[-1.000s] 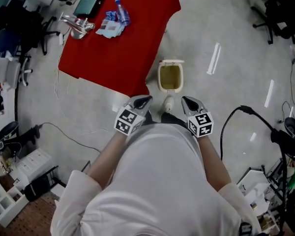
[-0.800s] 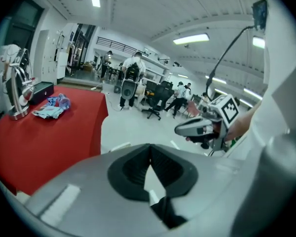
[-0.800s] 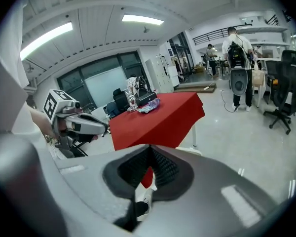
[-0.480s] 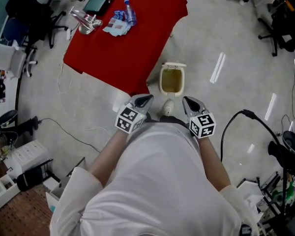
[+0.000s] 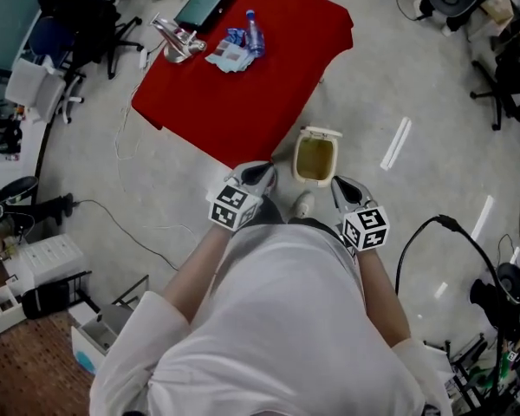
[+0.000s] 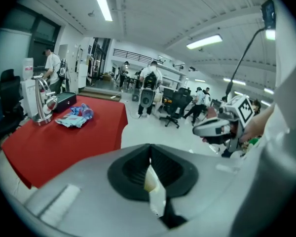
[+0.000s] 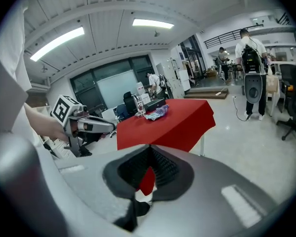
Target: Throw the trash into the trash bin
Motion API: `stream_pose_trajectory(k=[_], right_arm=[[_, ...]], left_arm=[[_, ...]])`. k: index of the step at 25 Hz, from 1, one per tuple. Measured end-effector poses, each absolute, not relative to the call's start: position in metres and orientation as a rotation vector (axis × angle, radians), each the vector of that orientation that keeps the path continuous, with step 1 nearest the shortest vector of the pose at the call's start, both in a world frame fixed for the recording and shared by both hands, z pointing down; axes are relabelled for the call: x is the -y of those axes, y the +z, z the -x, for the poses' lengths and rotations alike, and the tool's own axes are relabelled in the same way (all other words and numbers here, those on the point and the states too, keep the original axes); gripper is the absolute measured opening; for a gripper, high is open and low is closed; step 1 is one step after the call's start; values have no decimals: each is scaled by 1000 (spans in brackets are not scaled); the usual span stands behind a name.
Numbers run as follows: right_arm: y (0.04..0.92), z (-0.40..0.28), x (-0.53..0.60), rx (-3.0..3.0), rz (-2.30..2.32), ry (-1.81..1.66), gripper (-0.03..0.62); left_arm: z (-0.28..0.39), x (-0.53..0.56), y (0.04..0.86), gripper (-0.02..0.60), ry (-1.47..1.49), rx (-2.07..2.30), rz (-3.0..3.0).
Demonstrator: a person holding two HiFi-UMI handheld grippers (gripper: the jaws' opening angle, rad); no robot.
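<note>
From the head: trash (image 5: 238,48), a bottle (image 5: 254,35) and wrappers (image 5: 230,56), at the far end of the red table (image 5: 243,102); trash bin (image 5: 315,159) just beside that table's near corner, left gripper (image 5: 262,173) and right gripper (image 5: 342,186) near it.

From the left gripper: jaws pressed together, nothing held.

From the right gripper: jaws together too, nothing held, red table ahead.
</note>
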State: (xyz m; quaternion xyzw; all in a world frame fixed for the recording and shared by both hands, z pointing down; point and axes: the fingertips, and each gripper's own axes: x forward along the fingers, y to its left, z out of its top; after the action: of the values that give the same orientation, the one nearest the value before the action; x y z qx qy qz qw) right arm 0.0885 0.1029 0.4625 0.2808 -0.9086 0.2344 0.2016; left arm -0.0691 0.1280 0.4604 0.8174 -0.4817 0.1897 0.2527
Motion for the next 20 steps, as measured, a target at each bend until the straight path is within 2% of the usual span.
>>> stream_pose_trajectory(k=[20], right_arm=[[452, 12, -54, 2500, -882, 698, 2]], left_arm=[[223, -29, 474, 73, 720, 1336, -2300]])
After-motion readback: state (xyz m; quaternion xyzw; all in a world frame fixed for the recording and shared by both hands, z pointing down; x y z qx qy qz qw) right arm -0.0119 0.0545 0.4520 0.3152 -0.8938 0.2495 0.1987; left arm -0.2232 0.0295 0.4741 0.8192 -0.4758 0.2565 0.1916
